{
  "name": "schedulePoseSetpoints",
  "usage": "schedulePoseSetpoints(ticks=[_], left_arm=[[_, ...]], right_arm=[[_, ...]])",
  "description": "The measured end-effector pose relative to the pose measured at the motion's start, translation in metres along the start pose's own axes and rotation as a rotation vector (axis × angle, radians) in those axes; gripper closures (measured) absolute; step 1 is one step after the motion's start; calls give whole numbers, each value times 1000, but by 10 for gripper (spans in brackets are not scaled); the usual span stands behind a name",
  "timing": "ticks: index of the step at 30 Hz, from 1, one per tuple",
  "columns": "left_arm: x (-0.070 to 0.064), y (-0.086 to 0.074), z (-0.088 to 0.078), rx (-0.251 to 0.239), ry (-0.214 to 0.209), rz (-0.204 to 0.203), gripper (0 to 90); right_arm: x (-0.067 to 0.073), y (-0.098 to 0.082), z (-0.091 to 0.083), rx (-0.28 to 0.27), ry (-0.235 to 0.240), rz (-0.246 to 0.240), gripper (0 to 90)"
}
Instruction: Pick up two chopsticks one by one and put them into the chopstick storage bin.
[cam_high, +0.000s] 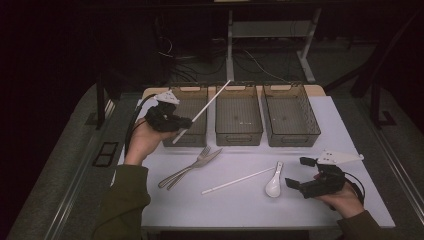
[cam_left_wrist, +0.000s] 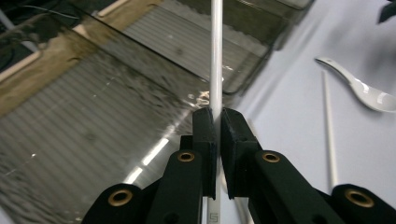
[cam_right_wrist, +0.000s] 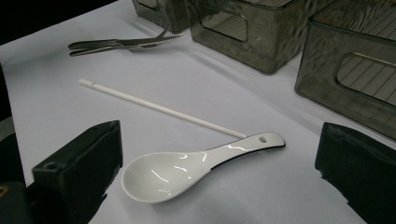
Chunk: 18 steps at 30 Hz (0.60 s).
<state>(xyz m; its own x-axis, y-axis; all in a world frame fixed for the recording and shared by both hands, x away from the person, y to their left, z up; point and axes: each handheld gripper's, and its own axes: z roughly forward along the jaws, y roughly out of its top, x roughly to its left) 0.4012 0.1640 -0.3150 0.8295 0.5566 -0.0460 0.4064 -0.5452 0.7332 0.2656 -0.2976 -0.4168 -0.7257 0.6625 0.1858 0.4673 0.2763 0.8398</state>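
Observation:
My left gripper (cam_high: 181, 122) is shut on a white chopstick (cam_high: 205, 109), held above the left grey bin (cam_high: 187, 116); the stick slants up to the right. In the left gripper view the chopstick (cam_left_wrist: 216, 56) runs straight up from between the pressed black jaws of the left gripper (cam_left_wrist: 218, 122). A second white chopstick (cam_high: 236, 180) lies on the table beside a white ceramic spoon (cam_high: 274, 185). My right gripper (cam_high: 298, 172) rests open at the front right. In the right gripper view the spoon (cam_right_wrist: 187, 168) lies between the wide-apart jaws of the right gripper (cam_right_wrist: 219, 163), with the second chopstick (cam_right_wrist: 159, 108) just beyond it.
Three grey mesh bins stand in a row at the back, the middle bin (cam_high: 238, 115) and the right bin (cam_high: 291, 115) holding nothing I can see. A metal fork and knife (cam_high: 190, 167) lie crossed on the white table (cam_high: 250, 205) at centre left.

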Motion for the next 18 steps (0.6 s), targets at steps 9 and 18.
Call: schedulePoseSetpoints(ticks=[9, 18], left_arm=[[28, 1, 2, -3, 57, -28, 838], [50, -3, 13, 0, 109, -61, 838]], right_arm=[[0, 0, 0, -1, -1, 6, 6], [-1, 0, -1, 2, 1, 13, 6]])
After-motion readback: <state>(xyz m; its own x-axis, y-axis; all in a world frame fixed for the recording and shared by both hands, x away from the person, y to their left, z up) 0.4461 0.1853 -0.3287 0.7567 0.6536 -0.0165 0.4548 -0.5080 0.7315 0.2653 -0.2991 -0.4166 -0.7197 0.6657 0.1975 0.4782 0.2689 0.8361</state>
